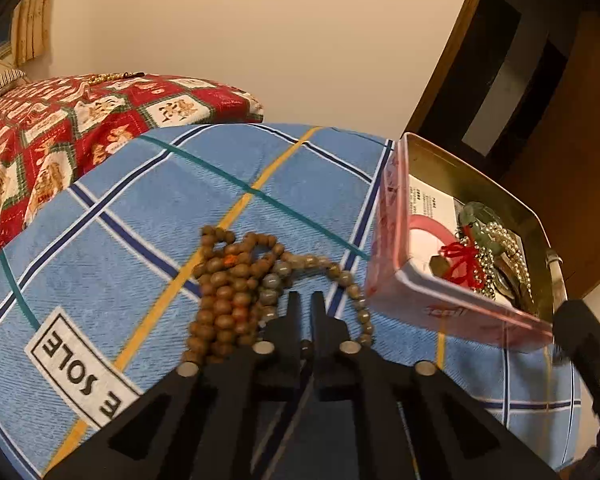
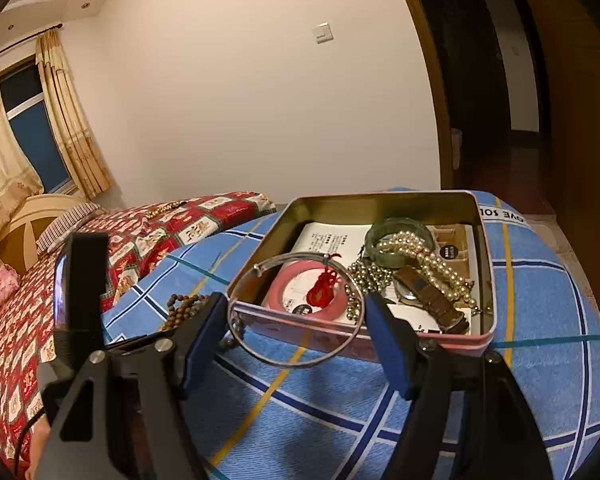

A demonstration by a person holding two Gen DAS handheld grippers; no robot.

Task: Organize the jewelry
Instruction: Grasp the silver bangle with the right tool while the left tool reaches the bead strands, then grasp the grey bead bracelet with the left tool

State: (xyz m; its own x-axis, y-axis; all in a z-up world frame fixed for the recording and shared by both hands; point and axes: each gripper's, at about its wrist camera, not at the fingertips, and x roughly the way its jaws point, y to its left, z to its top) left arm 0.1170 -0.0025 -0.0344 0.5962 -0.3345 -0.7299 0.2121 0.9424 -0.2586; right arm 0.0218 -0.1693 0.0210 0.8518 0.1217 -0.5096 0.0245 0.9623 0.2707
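Note:
An open pink-sided tin (image 2: 485,240) sits on the blue plaid cloth and holds a pearl necklace (image 2: 428,258), a green bangle (image 2: 400,226), a brown watch strap (image 2: 432,300) and a red knot charm (image 2: 324,286). My right gripper (image 2: 294,312) holds a thin silver bangle (image 2: 300,362) between its blue pads at the tin's near edge. The tin also shows in the left wrist view (image 1: 392,216). My left gripper (image 1: 305,308) is nearly shut over brown wooden beads (image 1: 224,292) and a grey bead strand (image 1: 320,264); whether it grips them is unclear.
The blue plaid cloth (image 1: 140,208) covers a rounded surface. A red patterned bedspread (image 1: 60,128) lies behind, with a gold chain (image 2: 162,210) on it. A dark wooden door (image 1: 540,80) stands at the right.

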